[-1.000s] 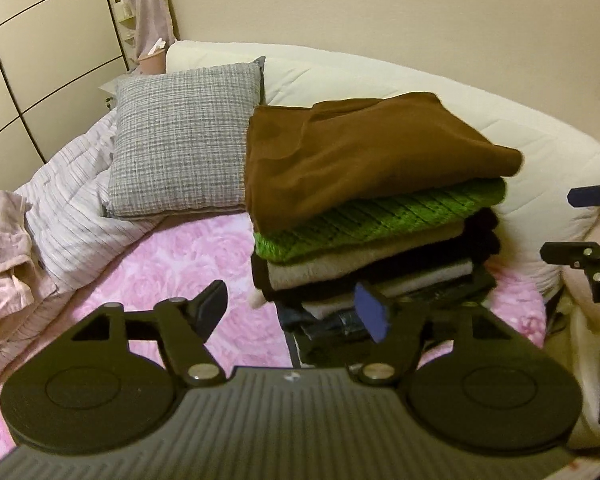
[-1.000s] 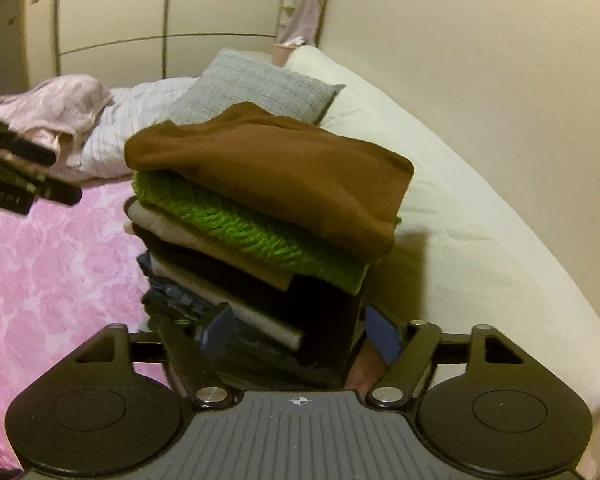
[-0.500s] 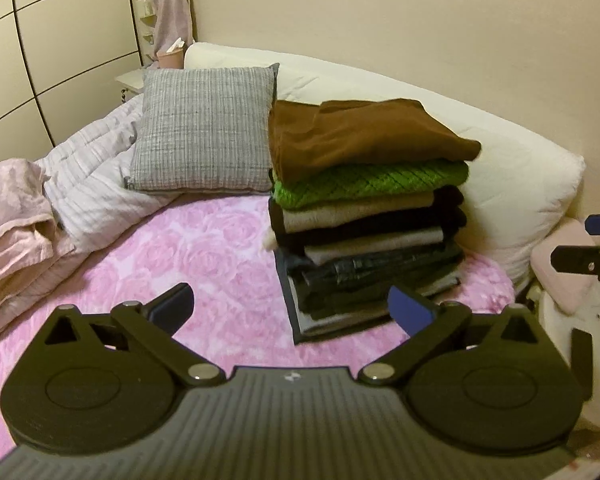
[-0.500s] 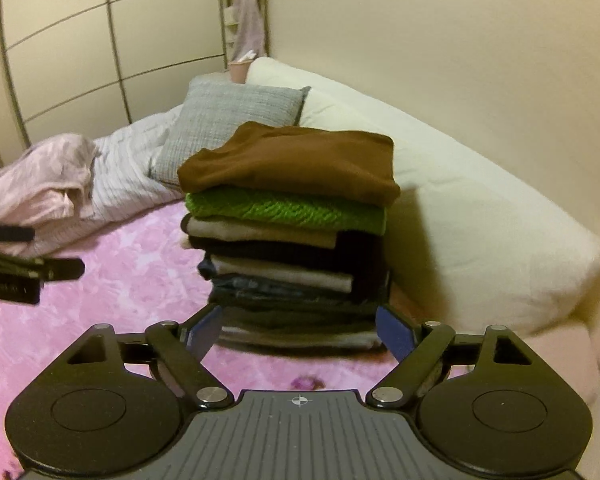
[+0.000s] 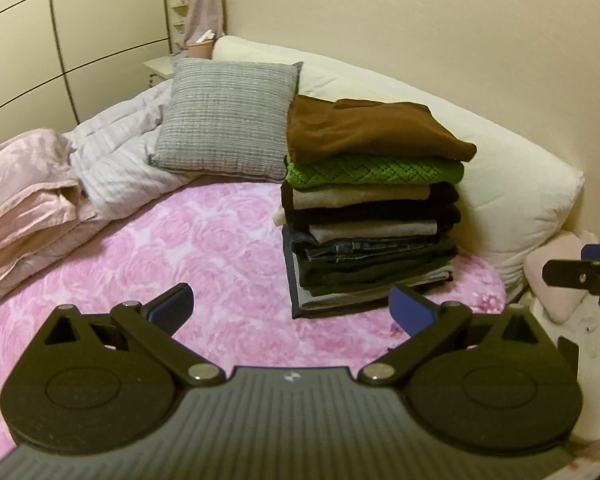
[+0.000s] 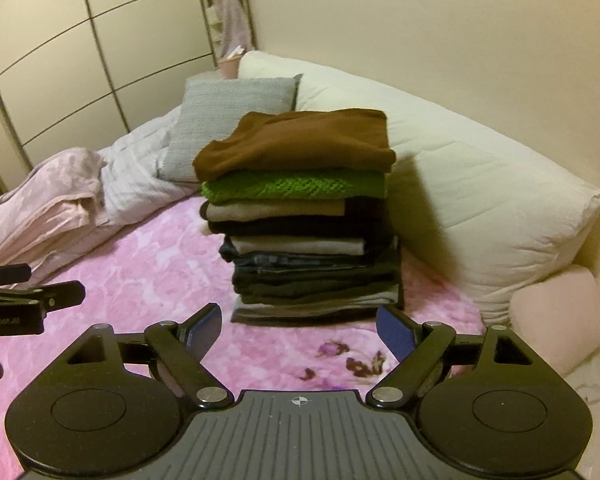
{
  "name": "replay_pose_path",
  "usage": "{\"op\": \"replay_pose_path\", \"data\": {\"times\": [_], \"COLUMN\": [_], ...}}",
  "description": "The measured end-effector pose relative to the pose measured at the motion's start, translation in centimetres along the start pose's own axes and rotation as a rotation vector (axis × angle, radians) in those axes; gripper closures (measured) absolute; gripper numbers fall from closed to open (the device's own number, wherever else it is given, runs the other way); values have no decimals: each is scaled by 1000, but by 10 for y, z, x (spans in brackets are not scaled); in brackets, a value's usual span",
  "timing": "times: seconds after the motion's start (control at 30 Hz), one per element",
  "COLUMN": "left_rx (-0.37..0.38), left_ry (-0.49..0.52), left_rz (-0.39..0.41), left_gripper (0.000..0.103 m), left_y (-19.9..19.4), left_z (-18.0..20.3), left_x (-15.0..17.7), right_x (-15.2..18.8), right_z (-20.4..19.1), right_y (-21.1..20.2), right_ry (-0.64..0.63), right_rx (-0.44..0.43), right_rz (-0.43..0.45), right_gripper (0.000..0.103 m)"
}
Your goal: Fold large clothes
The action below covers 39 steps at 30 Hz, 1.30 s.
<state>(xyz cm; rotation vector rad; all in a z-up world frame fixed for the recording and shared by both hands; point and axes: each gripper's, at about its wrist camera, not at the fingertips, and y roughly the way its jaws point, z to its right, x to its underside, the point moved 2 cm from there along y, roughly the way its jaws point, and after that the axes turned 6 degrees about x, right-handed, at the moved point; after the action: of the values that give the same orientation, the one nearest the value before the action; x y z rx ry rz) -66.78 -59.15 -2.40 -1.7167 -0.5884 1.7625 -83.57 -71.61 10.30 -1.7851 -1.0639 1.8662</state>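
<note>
A tall stack of folded clothes (image 5: 370,216) (image 6: 312,236) stands on the pink rose-patterned bedspread (image 5: 204,252) (image 6: 148,272). A brown garment (image 5: 364,132) (image 6: 300,144) lies on top, over a green knit (image 5: 376,170) (image 6: 296,186), beige, black and denim pieces. My left gripper (image 5: 292,306) hovers open in front of the stack, nothing between its fingers. My right gripper (image 6: 298,326) is open too and empty, short of the stack's base. Each gripper shows at the edge of the other's view.
A grey cushion (image 5: 226,120) leans behind the stack beside a long white pillow (image 5: 512,192) (image 6: 484,208). A striped duvet (image 5: 116,160) and pink blanket (image 5: 24,192) are bunched at the left. A small pink pillow (image 6: 560,312) lies right. Wardrobe doors (image 6: 80,60) stand beyond.
Both grippers have pulled back from the stack and opened wider. The stack now shows whole and further away in both views. The clothes themselves have not moved.
</note>
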Motion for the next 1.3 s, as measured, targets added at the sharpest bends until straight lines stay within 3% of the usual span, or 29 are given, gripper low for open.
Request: {"op": "replay_pose_path", "data": {"times": [0.37,0.57,0.87,1.3], "left_rx": [-41,-78,-69,-28], "left_ry": [-103,-96,-22,-27], "left_rz": [-73,-90,-100,-111], "left_gripper": [1,1,1,1], "left_y": [-11,-24,-38,-52], "left_z": [43,57,62,57], "left_x": [23,33,40,50], "right_x": [16,31,36,44], "right_z": [29,36,31,15], "right_y": [-7,-15,-38,-50], "right_ry": [-86,-117,-45,-49], "right_rx": [-52,-73,-34,15], "right_rz": [-76,-94,-60,-77], "right_gripper": [21,21,21,21]}}
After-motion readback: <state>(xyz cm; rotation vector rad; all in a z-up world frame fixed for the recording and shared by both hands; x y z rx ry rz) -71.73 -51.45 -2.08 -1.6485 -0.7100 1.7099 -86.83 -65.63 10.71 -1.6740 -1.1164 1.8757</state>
